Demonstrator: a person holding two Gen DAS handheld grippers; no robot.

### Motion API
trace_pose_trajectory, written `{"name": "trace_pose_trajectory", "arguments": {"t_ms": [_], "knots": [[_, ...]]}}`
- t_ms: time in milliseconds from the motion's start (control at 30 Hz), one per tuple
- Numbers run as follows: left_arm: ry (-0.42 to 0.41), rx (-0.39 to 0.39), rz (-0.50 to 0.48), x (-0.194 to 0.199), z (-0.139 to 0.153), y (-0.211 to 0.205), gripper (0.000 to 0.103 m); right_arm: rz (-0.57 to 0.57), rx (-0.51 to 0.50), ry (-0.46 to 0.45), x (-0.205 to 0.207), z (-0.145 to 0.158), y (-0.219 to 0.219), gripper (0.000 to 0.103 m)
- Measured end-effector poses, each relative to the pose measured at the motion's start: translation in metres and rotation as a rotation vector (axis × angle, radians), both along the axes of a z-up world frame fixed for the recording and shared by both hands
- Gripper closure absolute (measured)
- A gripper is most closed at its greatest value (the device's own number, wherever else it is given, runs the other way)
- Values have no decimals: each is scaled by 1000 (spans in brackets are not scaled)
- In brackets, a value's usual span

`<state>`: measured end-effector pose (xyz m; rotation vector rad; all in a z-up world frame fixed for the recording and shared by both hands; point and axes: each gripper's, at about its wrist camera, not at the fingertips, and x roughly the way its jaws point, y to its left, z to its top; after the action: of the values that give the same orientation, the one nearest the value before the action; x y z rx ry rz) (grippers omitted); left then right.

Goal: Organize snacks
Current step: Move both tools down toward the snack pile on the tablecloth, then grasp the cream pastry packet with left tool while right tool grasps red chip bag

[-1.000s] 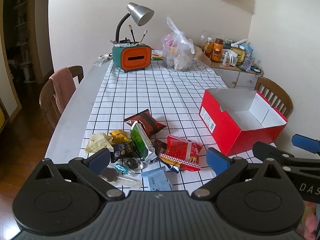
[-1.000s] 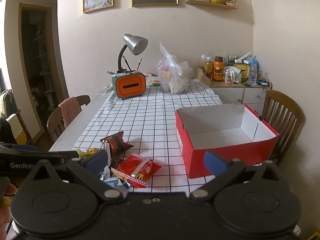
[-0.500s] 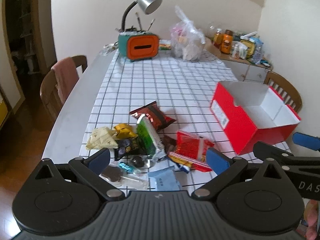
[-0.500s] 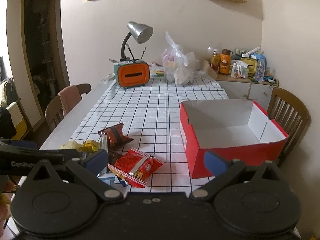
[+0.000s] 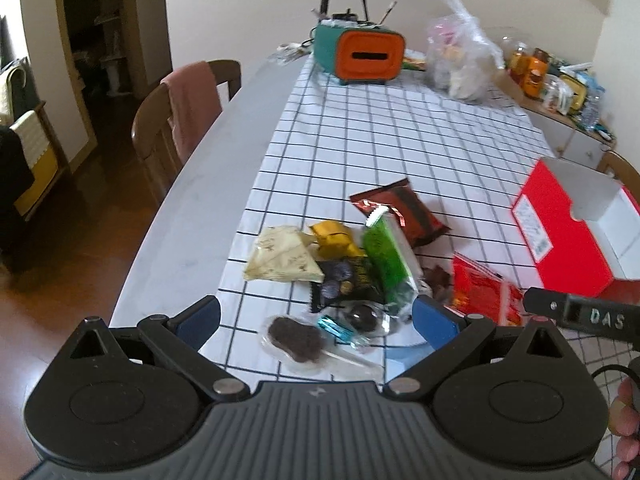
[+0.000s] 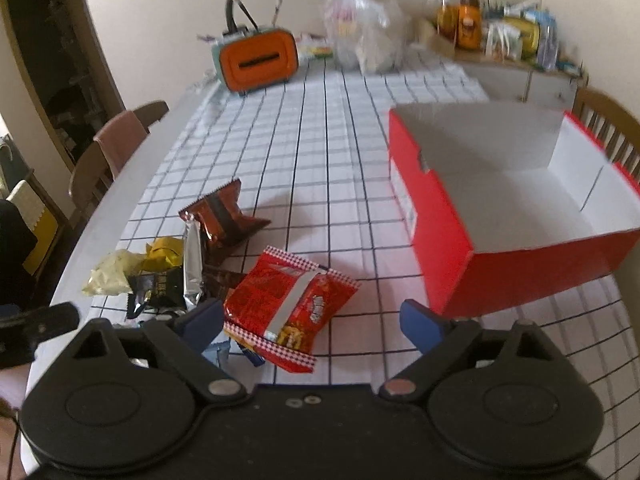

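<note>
glossy foil snack packets (image 5: pixel 396 210), matt cardboard box (image 6: pixel 500 276), checked cloth (image 5: pixel 380 128).

Red box (image 6: pixel 516 272), red checked-edge packet (image 6: pixel 288 304), black-gridded white tablecloth (image 6: pixel 320 160)

Loose snack packets (image 5: pixel 360 264) lie heaped on the checked cloth, well left of the open, empty red box (image 6: pixel 516 204).

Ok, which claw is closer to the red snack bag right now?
Right. The right claw is open right over the red snack bag, its left finger beside the bag's edge. The left claw hangs open over the chocolate lollipop, the bag beyond its right finger.
</note>
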<state>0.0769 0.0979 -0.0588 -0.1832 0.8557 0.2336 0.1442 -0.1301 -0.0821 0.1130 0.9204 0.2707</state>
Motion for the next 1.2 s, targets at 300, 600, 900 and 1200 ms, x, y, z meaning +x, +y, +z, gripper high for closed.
{"name": "trace_pose_trajectory", "arguments": {"t_ms": [300, 600, 900, 1200], "knots": [[67, 16, 63, 55, -17, 34, 0, -26, -36, 113, 44, -25, 24, 11], [280, -86, 147, 116, -53, 68, 0, -85, -25, 314, 78, -43, 28, 11], [364, -138, 209, 136, -78, 80, 9, -91, -15, 358, 86, -56, 32, 15], [358, -216, 225, 137, -85, 86, 49, -74, 20, 364, 85, -59, 29, 28]]}}
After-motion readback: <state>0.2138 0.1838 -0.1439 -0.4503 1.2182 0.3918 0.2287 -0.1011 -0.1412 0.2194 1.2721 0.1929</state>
